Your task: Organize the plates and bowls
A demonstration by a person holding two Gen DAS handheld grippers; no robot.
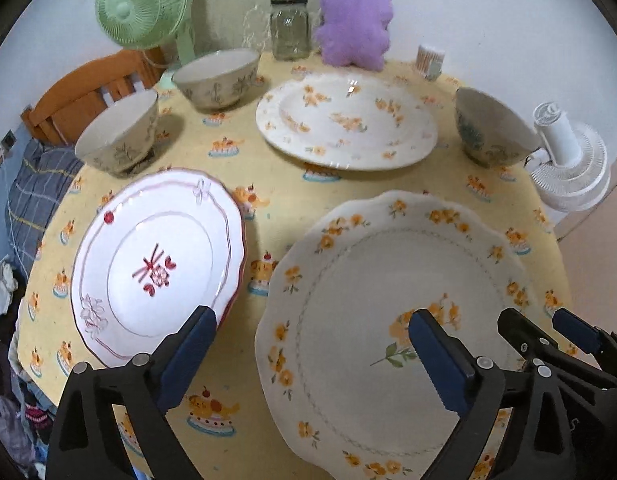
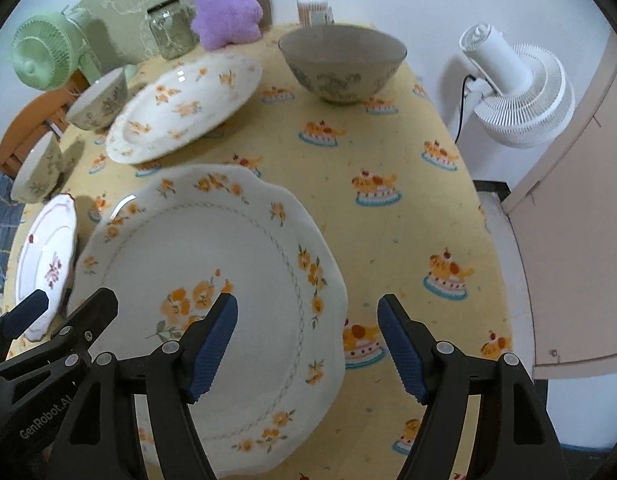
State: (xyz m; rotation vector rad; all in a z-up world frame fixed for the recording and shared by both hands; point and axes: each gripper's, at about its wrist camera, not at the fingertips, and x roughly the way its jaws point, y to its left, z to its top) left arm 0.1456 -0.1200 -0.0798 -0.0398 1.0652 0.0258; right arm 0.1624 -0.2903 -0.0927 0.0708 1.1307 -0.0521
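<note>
The big flowered plate [image 2: 212, 300] lies flat at the table's [image 2: 388, 184] near edge, under both grippers. The left gripper [image 1: 312, 344] is spread wide over its left rim; the right gripper [image 2: 308, 340] straddles its right rim, open, nothing gripped.

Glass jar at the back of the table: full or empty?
Looks empty. The glass jar stands upright with its dark lid on, and the wall shows straight through it in both views; no contents visible.

Two plates [image 1: 388, 300] in front, bowls [image 1: 120, 136] behind (third plate [image 1: 344, 120] between).
</note>
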